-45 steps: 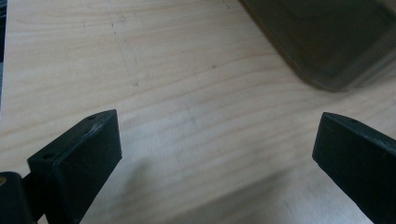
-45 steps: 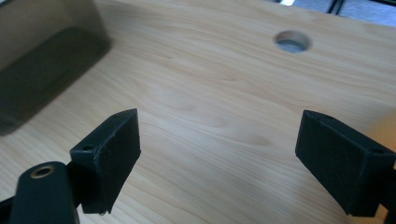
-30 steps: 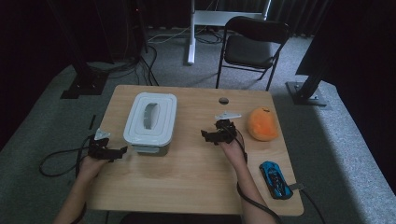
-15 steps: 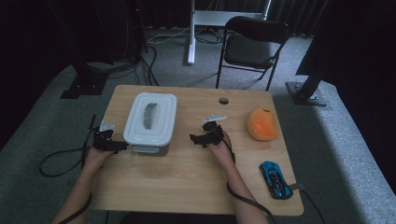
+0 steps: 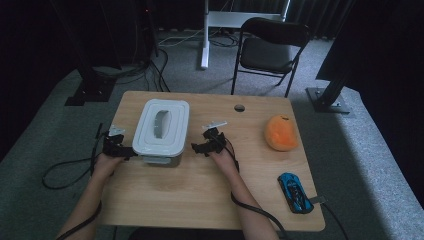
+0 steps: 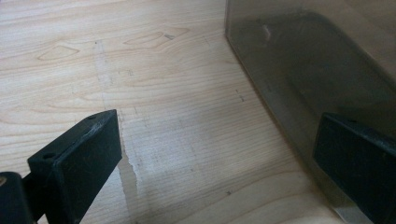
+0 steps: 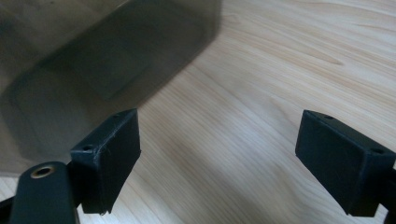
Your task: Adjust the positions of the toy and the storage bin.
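My left hand-held gripper (image 5: 120, 146) sits at the 9 o'clock side of the lidded plastic container (image 5: 161, 131), right up against its near-left corner. In the left gripper view its jaws stand wide apart with nothing between them but bare wood; the right jaw is in front of the container's smoky translucent wall (image 6: 317, 79), though I cannot tell whether it touches.

My right hand-held gripper (image 5: 206, 145) is at the container's 3 o'clock side, close to it but with a strip of bench (image 5: 200, 190) showing between. Its jaws are also spread open and empty, and in the right gripper view the container's tinted wall (image 7: 93, 60) lies at about 10 o'clock from them, beyond the left jaw.

The container stands upright on the left half of the bench, between my two hands, its white lid (image 5: 162, 125) on, with a grey recess in the middle.

An orange plush toy (image 5: 281, 132) lies at 3 o'clock from the container, well apart, near the bench's right edge. A blue toy car (image 5: 294, 191) rests at about 4 o'clock, near the front right corner. A folding chair (image 5: 270, 50) stands on the carpet beyond the bench at 12 o'clock.
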Motion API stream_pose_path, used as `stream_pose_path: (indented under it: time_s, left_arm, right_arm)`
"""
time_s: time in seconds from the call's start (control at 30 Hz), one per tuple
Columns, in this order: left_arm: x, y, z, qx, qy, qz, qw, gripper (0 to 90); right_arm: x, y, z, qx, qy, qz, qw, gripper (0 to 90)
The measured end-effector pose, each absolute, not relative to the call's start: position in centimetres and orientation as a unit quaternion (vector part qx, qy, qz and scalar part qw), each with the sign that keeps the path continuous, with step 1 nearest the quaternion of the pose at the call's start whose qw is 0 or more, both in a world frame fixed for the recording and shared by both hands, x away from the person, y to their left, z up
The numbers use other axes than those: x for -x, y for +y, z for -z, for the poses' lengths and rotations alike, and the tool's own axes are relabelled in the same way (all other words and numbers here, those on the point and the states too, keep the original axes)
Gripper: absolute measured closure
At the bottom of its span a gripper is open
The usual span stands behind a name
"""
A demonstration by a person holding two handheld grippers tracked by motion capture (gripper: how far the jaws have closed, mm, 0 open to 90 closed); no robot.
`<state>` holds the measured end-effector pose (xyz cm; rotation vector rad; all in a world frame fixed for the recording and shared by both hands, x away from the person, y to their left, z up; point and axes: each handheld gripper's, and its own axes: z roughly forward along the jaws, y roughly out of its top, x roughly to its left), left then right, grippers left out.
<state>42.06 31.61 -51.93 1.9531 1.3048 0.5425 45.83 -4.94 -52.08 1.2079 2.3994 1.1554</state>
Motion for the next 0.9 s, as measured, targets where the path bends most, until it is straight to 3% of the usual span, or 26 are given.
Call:
stream_pose_path:
  time_s: [0.33,0.9]
  left_arm:
    - [-42.6,31.3,52.0,-0.758,0.507,-0.207,0.353,1.7]
    - [-42.4,29.2,51.5,-0.777,0.485,-0.215,0.341,2.4]
  right_arm:
    - [-46.3,-2.5,51.9,-0.398,0.826,-0.381,0.117,13.7]
    - [-46.0,-4.0,51.5,-0.396,0.825,-0.385,0.122,15.3]
